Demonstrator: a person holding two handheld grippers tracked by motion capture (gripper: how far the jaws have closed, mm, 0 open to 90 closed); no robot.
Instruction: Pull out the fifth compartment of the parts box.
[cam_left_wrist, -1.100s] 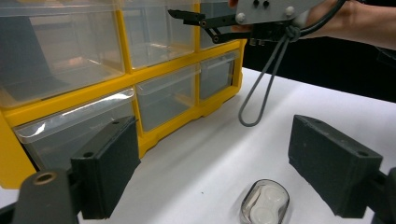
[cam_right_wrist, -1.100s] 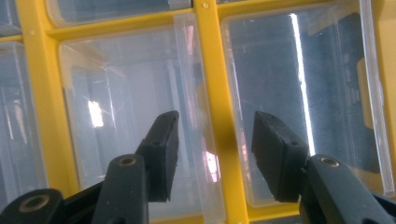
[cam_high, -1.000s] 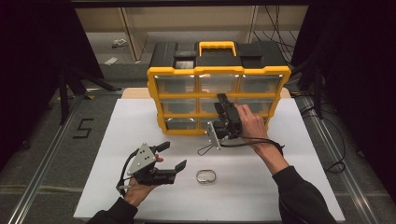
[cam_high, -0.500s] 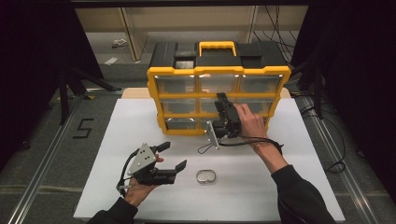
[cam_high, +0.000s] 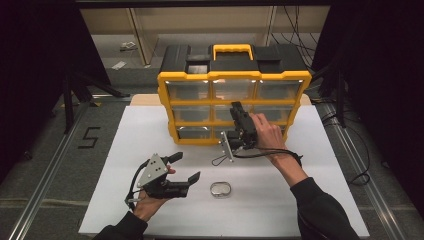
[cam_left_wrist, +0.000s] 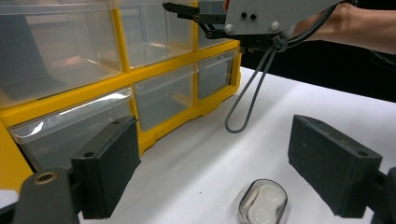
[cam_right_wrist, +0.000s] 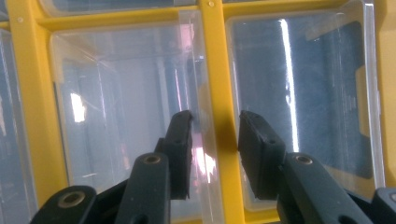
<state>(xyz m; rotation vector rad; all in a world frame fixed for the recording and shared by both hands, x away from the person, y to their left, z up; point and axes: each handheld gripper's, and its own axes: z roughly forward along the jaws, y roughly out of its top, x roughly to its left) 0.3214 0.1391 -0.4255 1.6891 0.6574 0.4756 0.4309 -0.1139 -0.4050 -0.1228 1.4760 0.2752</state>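
Observation:
A yellow and black organizer (cam_high: 232, 75) with clear drawers stands at the back of the white mat (cam_high: 310, 200). My right gripper (cam_high: 235, 107) is rolled on its side against the centre column of drawers. Its jaws (cam_right_wrist: 212, 116) have just been closing and still stand apart, with a clear drawer lip (cam_right_wrist: 205, 140) and a yellow bar (cam_right_wrist: 222, 93) between them. My left gripper (cam_high: 189, 165) is held open low over the mat, with nothing between its fingers. A small clear lens case (cam_high: 220, 189) lies just ahead of it, also seen as the lens case (cam_left_wrist: 261, 204) between the wide jaws.
The right gripper's grey cable (cam_left_wrist: 247, 98) loops down onto the mat in front of the organizer's bottom row. Metal rails (cam_high: 47, 170) run along both sides of the mat. The drawers that I can see into look empty.

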